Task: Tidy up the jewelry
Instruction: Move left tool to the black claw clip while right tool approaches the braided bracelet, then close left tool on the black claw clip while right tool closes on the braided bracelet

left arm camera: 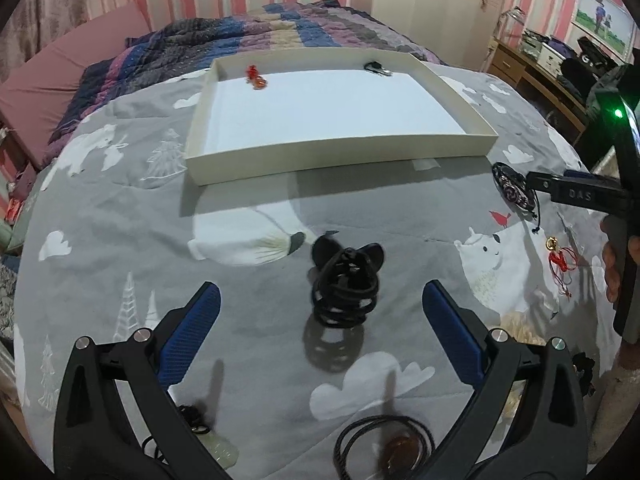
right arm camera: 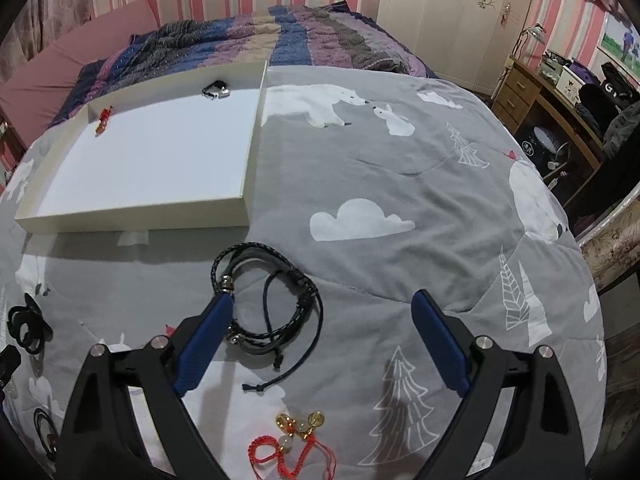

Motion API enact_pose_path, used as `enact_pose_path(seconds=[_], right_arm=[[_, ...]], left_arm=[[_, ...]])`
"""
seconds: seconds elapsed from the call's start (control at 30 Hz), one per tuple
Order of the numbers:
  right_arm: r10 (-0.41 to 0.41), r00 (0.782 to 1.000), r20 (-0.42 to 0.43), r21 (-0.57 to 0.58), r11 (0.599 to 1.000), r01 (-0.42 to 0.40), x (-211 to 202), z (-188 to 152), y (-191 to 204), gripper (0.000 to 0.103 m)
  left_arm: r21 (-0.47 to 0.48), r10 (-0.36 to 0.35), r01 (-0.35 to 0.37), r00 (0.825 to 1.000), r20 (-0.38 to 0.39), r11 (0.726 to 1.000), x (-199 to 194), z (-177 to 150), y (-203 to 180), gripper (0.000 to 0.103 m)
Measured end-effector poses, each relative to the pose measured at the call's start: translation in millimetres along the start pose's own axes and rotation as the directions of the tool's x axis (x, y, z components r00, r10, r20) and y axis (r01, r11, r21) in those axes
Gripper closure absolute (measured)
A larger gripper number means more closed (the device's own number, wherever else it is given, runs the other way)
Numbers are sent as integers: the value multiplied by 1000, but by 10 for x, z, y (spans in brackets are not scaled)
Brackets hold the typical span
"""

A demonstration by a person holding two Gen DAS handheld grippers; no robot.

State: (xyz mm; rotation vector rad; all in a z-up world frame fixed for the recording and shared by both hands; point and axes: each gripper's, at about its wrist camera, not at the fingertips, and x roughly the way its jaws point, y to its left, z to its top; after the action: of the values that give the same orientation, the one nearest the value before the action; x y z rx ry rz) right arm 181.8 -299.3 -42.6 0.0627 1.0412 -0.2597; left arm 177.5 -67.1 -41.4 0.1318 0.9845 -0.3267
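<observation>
A black coiled bracelet with bow-like ends (left arm camera: 346, 286) stands on the grey bedspread, just ahead of my left gripper (left arm camera: 320, 300), which is open and empty. A black braided cord bracelet (right arm camera: 268, 304) lies between the fingers of my right gripper (right arm camera: 324, 304), close to the left finger; the jaws are wide open and not pressing it. A shallow white tray (left arm camera: 340, 150) (right arm camera: 132, 216) farther back holds a red charm (left arm camera: 256, 78) (right arm camera: 103, 118) and a black-and-silver piece (left arm camera: 378, 67) (right arm camera: 216, 90). A red string with gold charms (right arm camera: 298, 438) lies near my right gripper.
The right gripper's body and a hand (left arm camera: 616, 264) show at the right of the left wrist view, by a beaded bracelet (left arm camera: 510, 188). A dark cord pendant (left arm camera: 394, 446) and a pale piece (left arm camera: 218, 446) lie near the left gripper. A striped blanket and a desk lie beyond.
</observation>
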Motion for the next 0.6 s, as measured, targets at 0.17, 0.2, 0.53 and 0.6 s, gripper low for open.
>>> enact_pose_path(seconds=[0.17, 0.2, 0.53, 0.6], right_arm=[[-2, 999, -36, 21, 1000, 2, 145, 50, -60, 27], [13, 999, -51, 30, 999, -11, 194, 39, -77, 30], [47, 997, -58, 71, 997, -43, 367, 29, -88, 39], [49, 998, -50, 67, 997, -46, 368, 35, -76, 43]], left_arm=[[31, 22, -22, 1000, 3, 999, 82, 48, -89, 6], [32, 15, -15, 1000, 0, 999, 99, 52, -94, 8], [15, -27, 27, 998, -50, 1000, 318, 67, -81, 46], [18, -38, 39, 997, -67, 999, 370, 60, -90, 60]])
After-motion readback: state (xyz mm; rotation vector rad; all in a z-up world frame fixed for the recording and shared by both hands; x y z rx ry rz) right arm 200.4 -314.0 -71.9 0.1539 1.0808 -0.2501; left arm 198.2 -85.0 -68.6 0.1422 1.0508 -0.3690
